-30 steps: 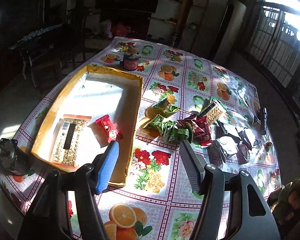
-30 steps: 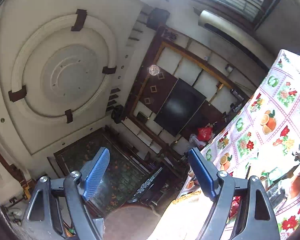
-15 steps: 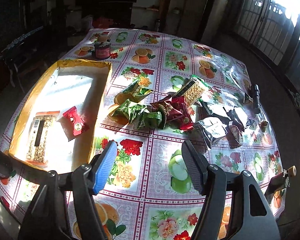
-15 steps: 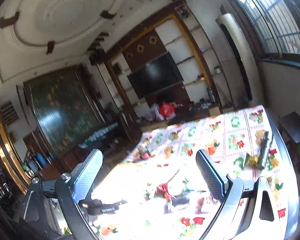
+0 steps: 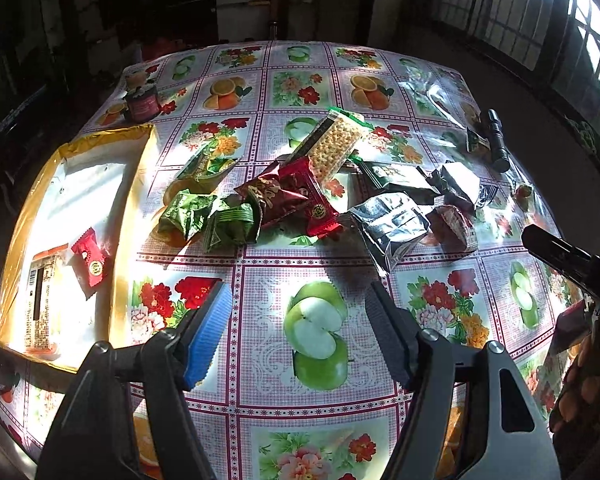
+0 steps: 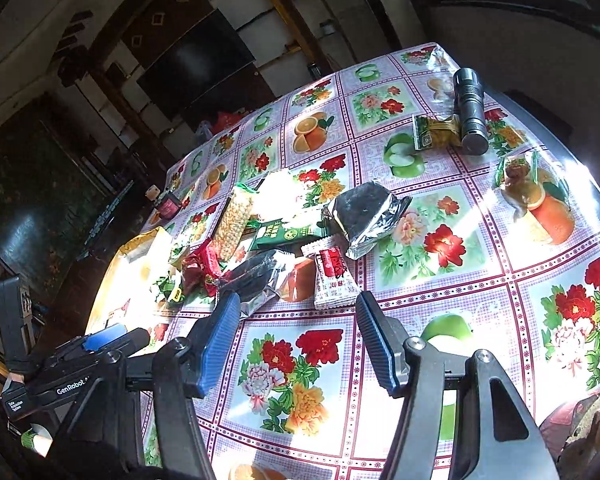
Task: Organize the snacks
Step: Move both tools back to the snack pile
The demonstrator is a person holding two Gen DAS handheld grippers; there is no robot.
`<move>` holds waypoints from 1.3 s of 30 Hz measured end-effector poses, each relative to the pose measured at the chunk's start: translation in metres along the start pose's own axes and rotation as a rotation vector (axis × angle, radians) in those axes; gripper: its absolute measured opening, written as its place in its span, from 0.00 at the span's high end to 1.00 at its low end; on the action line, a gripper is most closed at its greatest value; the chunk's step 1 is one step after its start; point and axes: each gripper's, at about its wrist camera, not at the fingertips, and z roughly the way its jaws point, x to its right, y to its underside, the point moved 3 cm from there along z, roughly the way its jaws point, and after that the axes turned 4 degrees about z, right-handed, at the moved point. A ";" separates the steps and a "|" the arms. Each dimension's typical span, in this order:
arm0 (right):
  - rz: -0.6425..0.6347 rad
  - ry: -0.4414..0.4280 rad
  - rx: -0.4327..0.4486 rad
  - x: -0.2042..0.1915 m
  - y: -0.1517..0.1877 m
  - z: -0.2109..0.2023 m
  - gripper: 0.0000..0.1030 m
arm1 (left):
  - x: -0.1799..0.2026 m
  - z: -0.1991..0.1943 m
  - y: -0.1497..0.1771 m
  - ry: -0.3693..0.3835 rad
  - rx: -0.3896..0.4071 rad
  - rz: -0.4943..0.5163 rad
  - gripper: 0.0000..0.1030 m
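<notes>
A table (image 5: 312,408) under a glossy cloth of fruit and flower squares fills both views, with hard sun glaring off its middle and a dark room behind: a black screen (image 6: 196,60) in a wood-panelled wall, and barred windows (image 5: 580,8) at 1 o'clock in the left view. The snacks (image 5: 284,196) lie heaped at the table's centre: green packs (image 5: 204,216), red packs (image 5: 296,196), a cracker pack (image 5: 336,144) and silver foil packs (image 5: 392,224), overlapping one another. At 9 o'clock in the left view an open yellow-rimmed box (image 5: 136,184) holds a red pack (image 5: 90,262) and a flat barcoded pack (image 5: 40,304). A small jar (image 5: 142,98) stands at 11 o'clock beyond the box. A black torch (image 6: 470,110) lies at 1 o'clock in the right view, touching a gold-green sachet (image 6: 434,134). The left hand-held gripper (image 5: 300,320) hangs over a green-apple square, jaws half apart and just opening, nothing between them. The right hand-held gripper (image 6: 296,328) hangs just short of the pile's near edge, jaws half apart after closing, empty.
</notes>
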 end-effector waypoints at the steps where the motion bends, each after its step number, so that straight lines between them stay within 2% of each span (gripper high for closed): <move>1: -0.012 0.025 -0.003 -0.001 -0.001 0.004 0.41 | 0.004 0.003 -0.002 -0.006 -0.004 0.017 0.32; 4: -0.034 0.072 -0.007 0.004 -0.002 0.008 0.41 | 0.012 0.009 -0.008 0.002 -0.003 0.053 0.32; 10: -0.043 0.089 -0.033 0.008 -0.001 0.013 0.41 | 0.028 0.014 -0.019 0.038 0.008 0.127 0.31; 14: -0.034 0.090 -0.043 0.012 -0.002 0.014 0.41 | 0.031 0.019 -0.024 0.024 0.003 0.147 0.30; 17: -0.039 0.104 -0.047 0.013 -0.001 0.014 0.41 | 0.031 0.021 -0.026 -0.019 0.008 0.139 0.29; 20: -0.069 0.172 -0.038 0.009 0.000 0.014 0.41 | 0.025 0.021 -0.026 -0.074 0.022 0.092 0.27; 23: -0.140 0.294 0.007 -0.002 0.001 0.009 0.41 | 0.016 0.022 -0.023 -0.068 0.018 0.031 0.26; 27: -0.220 0.379 0.068 -0.017 0.002 -0.001 0.35 | 0.013 0.026 -0.018 -0.073 -0.005 0.011 0.26; 32: -0.273 0.428 0.093 -0.024 0.002 -0.006 0.34 | 0.016 0.028 -0.015 -0.087 -0.018 0.015 0.26; 39: -0.278 0.429 0.084 -0.023 0.003 -0.004 0.34 | 0.027 0.029 -0.017 -0.094 -0.021 0.051 0.26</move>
